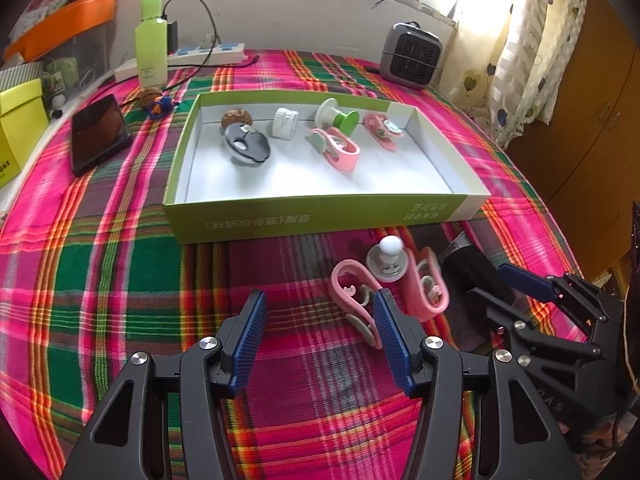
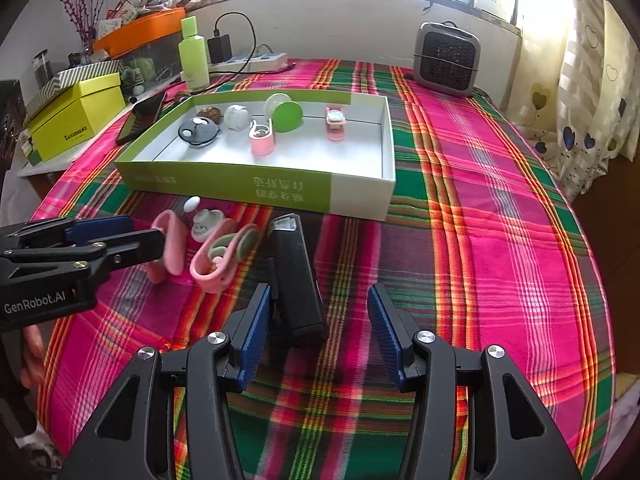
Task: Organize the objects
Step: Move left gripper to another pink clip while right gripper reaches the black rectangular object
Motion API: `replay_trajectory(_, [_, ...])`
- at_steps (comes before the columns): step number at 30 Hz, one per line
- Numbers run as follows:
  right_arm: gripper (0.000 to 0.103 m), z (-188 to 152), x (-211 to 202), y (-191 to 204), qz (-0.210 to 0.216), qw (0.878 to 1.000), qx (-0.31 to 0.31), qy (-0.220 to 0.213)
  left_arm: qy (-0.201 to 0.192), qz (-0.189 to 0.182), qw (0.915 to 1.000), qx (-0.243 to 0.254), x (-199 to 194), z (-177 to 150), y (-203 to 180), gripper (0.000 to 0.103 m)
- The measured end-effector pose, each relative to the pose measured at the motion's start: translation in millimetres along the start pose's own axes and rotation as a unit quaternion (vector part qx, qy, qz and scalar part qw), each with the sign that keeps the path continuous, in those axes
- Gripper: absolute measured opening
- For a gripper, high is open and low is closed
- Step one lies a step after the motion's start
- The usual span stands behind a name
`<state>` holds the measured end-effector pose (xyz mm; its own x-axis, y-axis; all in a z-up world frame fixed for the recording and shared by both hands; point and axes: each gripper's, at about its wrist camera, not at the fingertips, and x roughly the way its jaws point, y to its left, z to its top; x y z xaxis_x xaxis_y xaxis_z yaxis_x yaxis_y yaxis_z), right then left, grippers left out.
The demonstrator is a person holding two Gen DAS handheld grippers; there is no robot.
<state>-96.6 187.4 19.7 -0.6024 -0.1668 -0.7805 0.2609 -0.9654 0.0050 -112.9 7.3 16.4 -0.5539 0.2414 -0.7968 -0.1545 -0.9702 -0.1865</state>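
Both grippers hover with jaws apart, gripping nothing. The left gripper (image 1: 320, 332) has a pink clip (image 1: 356, 300) just outside its right finger; the right gripper (image 2: 316, 330) straddles a black block's (image 2: 298, 276) near end, in front of the green tray (image 2: 256, 188) on the tablecloth (image 2: 500, 240).

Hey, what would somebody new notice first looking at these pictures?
Probably the loud pink-and-green plaid cloth covering the table. Next, the green-sided box in the middle, holding a few small gadgets. In front of it lie two pink clips and a black device, with both open tongs poised near them.
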Motion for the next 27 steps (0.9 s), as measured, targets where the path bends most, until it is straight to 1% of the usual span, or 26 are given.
replay_trajectory(13, [0.05, 5, 8, 2, 0.013, 1.0, -0.011, 0.007, 0.0, 0.018, 0.9998, -0.003, -7, 0, 12, 0.056])
replay_trajectory(17, [0.05, 6, 8, 1, 0.017, 1.0, -0.011, 0.005, -0.004, 0.013, 0.9998, -0.011, -11, -1, 15, 0.056])
replay_trajectory(20, [0.05, 7, 9, -1, 0.022, 1.0, -0.009, 0.006, -0.006, 0.006, 0.9996, -0.027, -13, -2, 18, 0.056])
replay_trajectory(24, [0.05, 9, 11, 1, 0.026, 1.0, -0.015, 0.005, -0.01, -0.009, 0.9998, -0.012, -14, -1, 8, 0.056])
replay_trajectory(27, [0.05, 9, 12, 2, 0.024, 0.999, -0.022, 0.006, -0.001, -0.017, 0.9998, -0.006, -9, -1, 0, 0.056])
